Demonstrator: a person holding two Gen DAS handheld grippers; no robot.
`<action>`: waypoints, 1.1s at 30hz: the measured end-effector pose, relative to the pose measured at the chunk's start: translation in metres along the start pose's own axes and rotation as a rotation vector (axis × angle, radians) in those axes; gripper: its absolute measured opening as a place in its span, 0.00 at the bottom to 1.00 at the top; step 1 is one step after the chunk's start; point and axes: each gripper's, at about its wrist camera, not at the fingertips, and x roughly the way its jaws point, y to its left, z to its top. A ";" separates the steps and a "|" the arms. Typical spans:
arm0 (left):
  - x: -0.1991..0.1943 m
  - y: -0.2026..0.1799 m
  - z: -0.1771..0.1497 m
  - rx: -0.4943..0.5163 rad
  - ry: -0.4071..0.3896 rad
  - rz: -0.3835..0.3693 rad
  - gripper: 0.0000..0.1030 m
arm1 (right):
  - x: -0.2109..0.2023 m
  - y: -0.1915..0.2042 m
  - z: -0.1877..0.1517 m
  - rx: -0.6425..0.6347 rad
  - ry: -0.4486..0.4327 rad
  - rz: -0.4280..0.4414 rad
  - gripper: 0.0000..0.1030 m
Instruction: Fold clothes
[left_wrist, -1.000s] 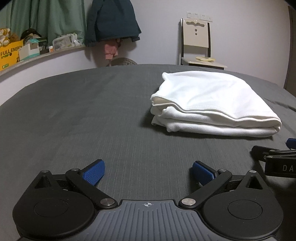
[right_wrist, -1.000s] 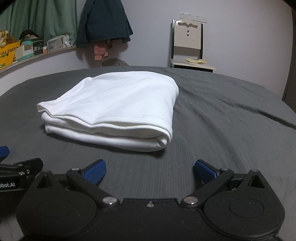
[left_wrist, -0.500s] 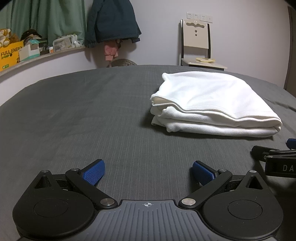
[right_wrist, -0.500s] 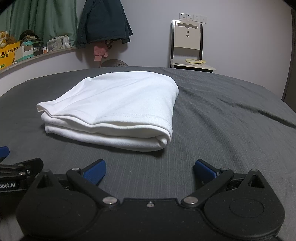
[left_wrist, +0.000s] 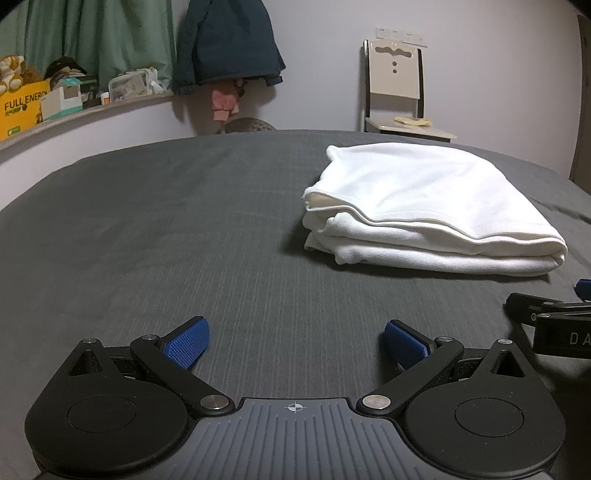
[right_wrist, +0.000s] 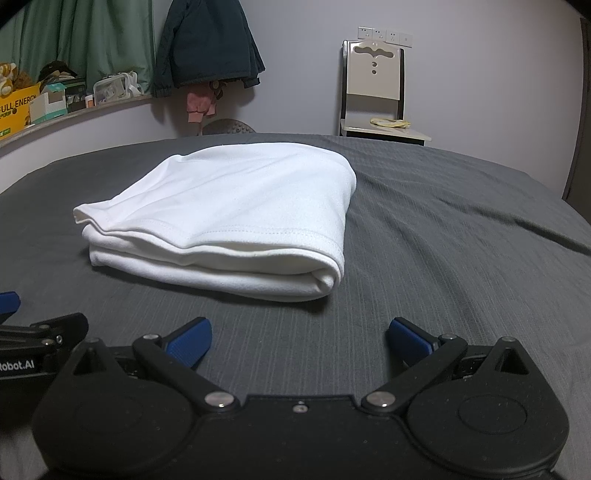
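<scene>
Both tools, left tool (left_wrist: 295, 341) and right tool (right_wrist: 298, 339), gape empty; only the right view shows the folded white garment (right_wrist: 236, 210) centre frame.

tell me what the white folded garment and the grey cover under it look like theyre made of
White folded garment: looks like soft matte cotton-type knit, with a stitched hem line and limp rounded folds. Grey cover: seems a woven matte fabric, with fine ribbed stripes and shallow wrinkles. Exact fibres cannot be told.

"FULL ENERG…" on yellow cardboard box (left_wrist: 23, 107) on shelf; "Robot.AI", cut off, on black left gripper body (right_wrist: 22, 365); "DA…" on black right gripper body (left_wrist: 565, 338).
</scene>
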 end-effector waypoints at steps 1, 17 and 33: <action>0.000 0.000 0.000 0.001 0.000 0.001 1.00 | 0.000 0.000 0.000 0.000 0.000 0.000 1.00; 0.002 0.000 0.000 0.000 0.000 0.001 1.00 | 0.000 0.001 0.001 0.001 0.000 0.002 1.00; 0.002 -0.001 0.000 -0.001 -0.001 0.002 1.00 | 0.000 0.001 0.001 0.001 0.000 0.002 1.00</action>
